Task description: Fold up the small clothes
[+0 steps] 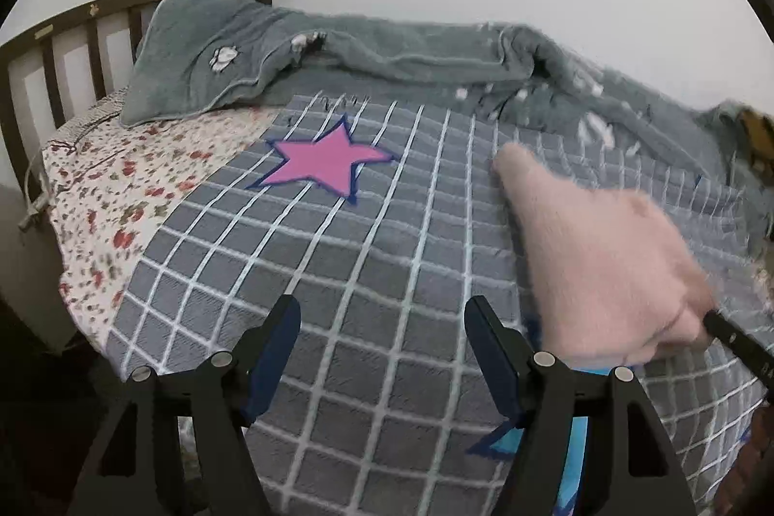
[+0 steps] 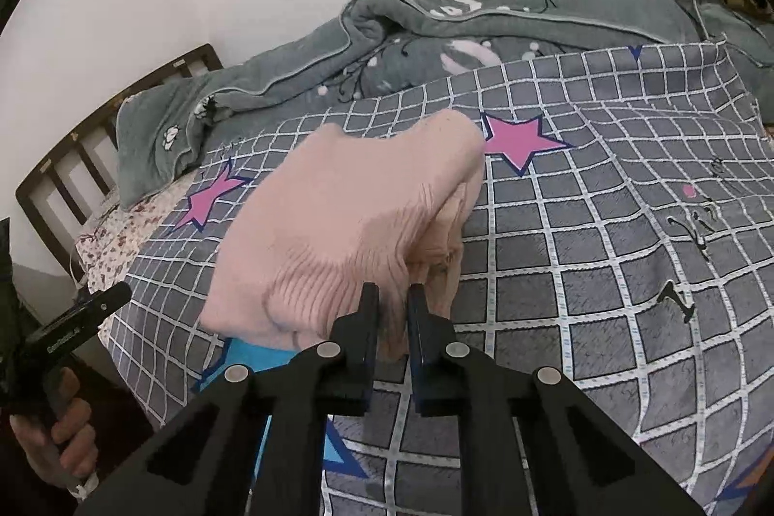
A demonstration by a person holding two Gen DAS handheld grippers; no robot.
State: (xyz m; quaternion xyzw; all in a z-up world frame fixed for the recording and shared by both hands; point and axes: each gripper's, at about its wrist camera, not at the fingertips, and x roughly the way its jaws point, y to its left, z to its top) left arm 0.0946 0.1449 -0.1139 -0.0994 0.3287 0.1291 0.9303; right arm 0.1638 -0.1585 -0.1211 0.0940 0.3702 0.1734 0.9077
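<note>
Nearest you, your right gripper [image 2: 393, 298] has its jaws drawn narrow on the ribbed near edge of the pink knit sweater [image 2: 348, 226], a fold of fabric pinched between them; this grip likely lets you carry or drag the bundle as one piece. Your left gripper [image 1: 382, 317] is poised low over the bed with its jaws spread wide and nothing between them, apparently free to take a second corner. In the right wrist view you see that same tool at the far left edge, held in your left hand [image 2: 58, 434].

The sweater lies in a loose, partly doubled heap on the grey checked bedspread [image 1: 338, 274], its far end resting on the cloth and its near end gathered at the right jaws. The garment is blurred in the left wrist view, so its exact outline there cannot be told. The fold is judged incomplete: no sleeve or hem is laid square.

Beyond the sweater, a pink star [image 1: 324, 165] printed on the bedspread marks the open middle of the bed. To its left a floral sheet [image 1: 121, 197] shows where the bedspread stops. Farther back, a grey-green fleece blanket [image 1: 387, 51] is pushed in a ridge against the wall, leaving the working area flat, and the dark wooden headboard [image 1: 72, 32] closes the far left.
</note>
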